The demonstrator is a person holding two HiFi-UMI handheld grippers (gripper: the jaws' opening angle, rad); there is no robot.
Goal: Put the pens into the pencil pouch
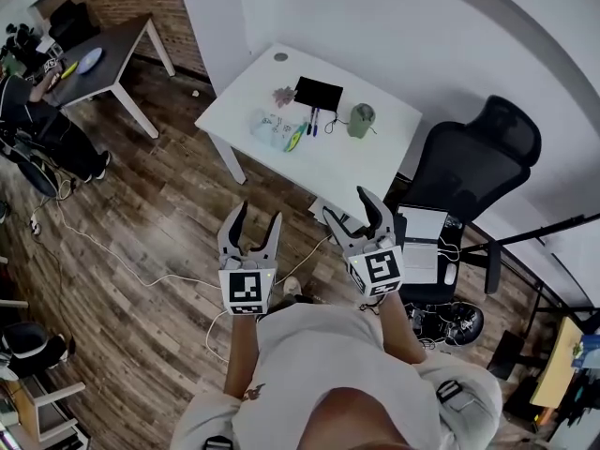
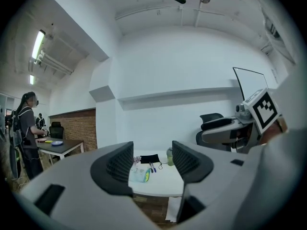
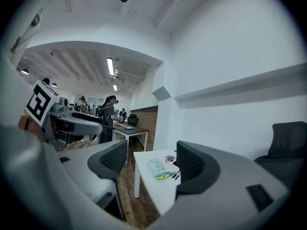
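The pens (image 1: 312,120) lie side by side near the middle of the white desk (image 1: 356,162), loose, none of them in the pouch (image 1: 274,130). The pouch, pale and printed with a yellow-green end, lies just left of them in the head view; whether it touches them I cannot tell. Just beyond the pens, toward the wall, lies a flat black case (image 1: 319,93). To their right stands a green cup (image 1: 361,120) with a thin cord trailing from it. Left of the case is a small pinkish thing (image 1: 284,94), too small to make out.

Both claws are well short of the desk, held level over the wood floor (image 1: 141,242) in front of the person's chest and pointing toward the desk. The left claw (image 1: 257,216) has its jaws wide apart with nothing between them; its own view shows the pens and pouch far off through the gap. The right claw (image 1: 345,202) likewise stands wide and empty, with the desk's near corner seen through its gap. The two are side by side and not touching.

A black chair (image 1: 478,153) stands at the desk's right end. A white cable (image 1: 122,261) runs over the floor. At the upper left a person (image 1: 47,134) stands at a dark desk (image 1: 108,54).
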